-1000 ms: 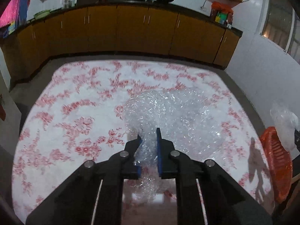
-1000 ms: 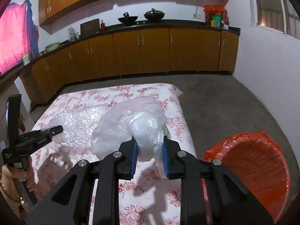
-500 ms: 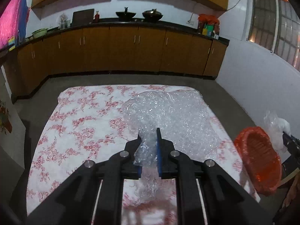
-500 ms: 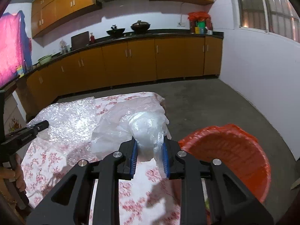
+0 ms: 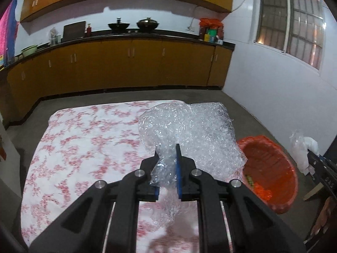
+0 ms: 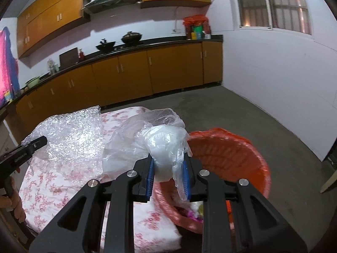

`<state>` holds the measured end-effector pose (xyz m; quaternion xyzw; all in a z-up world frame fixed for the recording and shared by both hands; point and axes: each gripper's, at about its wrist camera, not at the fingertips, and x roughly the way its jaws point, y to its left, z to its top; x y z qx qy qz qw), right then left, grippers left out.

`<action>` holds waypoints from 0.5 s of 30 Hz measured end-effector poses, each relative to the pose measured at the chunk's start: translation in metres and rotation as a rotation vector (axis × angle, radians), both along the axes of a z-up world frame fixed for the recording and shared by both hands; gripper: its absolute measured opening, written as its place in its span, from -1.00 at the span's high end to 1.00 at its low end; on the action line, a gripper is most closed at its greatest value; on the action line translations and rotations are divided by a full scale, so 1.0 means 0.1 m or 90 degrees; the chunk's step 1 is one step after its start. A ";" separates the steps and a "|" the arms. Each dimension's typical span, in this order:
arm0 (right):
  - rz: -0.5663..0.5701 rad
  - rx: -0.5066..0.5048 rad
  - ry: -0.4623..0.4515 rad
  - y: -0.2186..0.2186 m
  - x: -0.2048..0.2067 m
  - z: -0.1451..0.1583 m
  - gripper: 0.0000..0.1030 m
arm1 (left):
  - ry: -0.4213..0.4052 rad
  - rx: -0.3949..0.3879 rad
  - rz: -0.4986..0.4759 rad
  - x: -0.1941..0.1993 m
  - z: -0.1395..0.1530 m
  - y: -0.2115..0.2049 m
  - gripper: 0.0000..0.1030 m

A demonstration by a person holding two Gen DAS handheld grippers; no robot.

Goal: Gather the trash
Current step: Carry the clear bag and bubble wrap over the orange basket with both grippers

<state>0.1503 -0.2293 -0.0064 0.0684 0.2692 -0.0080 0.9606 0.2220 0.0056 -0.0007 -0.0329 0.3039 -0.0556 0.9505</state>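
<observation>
My left gripper [image 5: 167, 164] is shut on a crumpled sheet of clear bubble wrap [image 5: 193, 132], lifted over the right edge of the flowered table [image 5: 84, 147]. An orange trash basket [image 5: 271, 168] with some scraps inside stands on the floor just right of it. In the right wrist view my right gripper [image 6: 168, 168] is shut on a bunched clear plastic bag [image 6: 162, 141], held over the near left rim of the orange basket [image 6: 231, 156]. The bubble wrap [image 6: 71, 139] and the left gripper's tip [image 6: 35, 145] show at the left there.
Brown kitchen cabinets [image 5: 126, 67] with pots on the counter run along the far wall. The floor [image 6: 231, 116] is bare grey concrete around the basket. A white wall [image 5: 273, 97] with a barred window is at the right. A hand [image 6: 14, 202] shows at the lower left edge.
Both grippers have risen and moved right with their loads. The bubble wrap has come off the table's middle toward the basket, and the plastic bag now hangs over the basket's rim.
</observation>
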 end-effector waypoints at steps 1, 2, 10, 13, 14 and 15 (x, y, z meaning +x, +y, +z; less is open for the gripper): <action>-0.005 0.000 -0.001 -0.03 -0.02 0.00 0.55 | -0.001 0.000 -0.006 -0.01 0.01 -0.05 0.75; -0.011 0.000 -0.002 -0.07 -0.04 0.01 0.55 | -0.003 0.000 -0.012 -0.01 0.01 -0.11 0.75; -0.043 0.003 -0.003 -0.27 -0.11 -0.01 0.55 | -0.001 -0.005 -0.049 0.00 0.01 -0.44 0.75; -0.059 0.006 0.001 -0.32 -0.12 -0.04 0.55 | 0.000 -0.007 -0.062 0.02 -0.01 -0.56 0.75; -0.064 0.007 0.003 -0.34 -0.12 -0.05 0.55 | 0.001 -0.009 -0.066 0.03 -0.02 -0.61 0.75; -0.067 0.008 0.004 -0.35 -0.11 -0.06 0.55 | 0.003 -0.010 -0.069 0.04 -0.04 -0.65 0.75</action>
